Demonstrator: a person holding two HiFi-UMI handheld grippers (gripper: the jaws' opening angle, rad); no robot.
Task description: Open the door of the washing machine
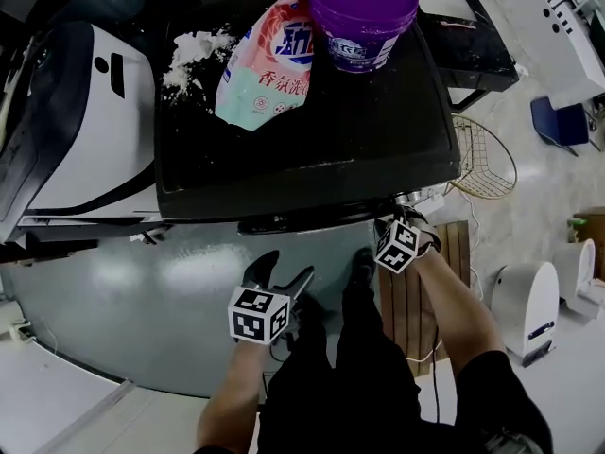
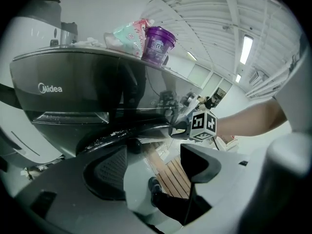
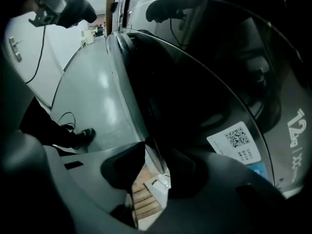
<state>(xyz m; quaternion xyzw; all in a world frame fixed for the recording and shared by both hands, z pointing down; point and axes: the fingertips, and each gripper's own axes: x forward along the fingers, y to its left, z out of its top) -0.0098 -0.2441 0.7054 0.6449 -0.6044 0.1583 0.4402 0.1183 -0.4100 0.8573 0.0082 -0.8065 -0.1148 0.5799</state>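
Note:
The dark washing machine (image 1: 302,149) stands in front of me, its round glass door (image 3: 204,82) facing my legs. My right gripper (image 1: 388,227) is down at the door's right edge, just under the machine's front lip. In the right gripper view the door's thin rim (image 3: 131,82) runs between the two jaws of the right gripper (image 3: 153,162), and the pads close on it from either side. My left gripper (image 1: 288,268) hangs lower and to the left, off the machine. The left gripper (image 2: 155,167) is open, with only floor and a shoe between its jaws.
A pink detergent bag (image 1: 269,64), a purple tub (image 1: 359,12) and spilled white powder (image 1: 194,55) lie on the machine's top. A white appliance (image 1: 85,121) stands at the left. A wooden pallet (image 1: 402,291), a wire basket (image 1: 482,159) and a white unit (image 1: 527,305) are at the right.

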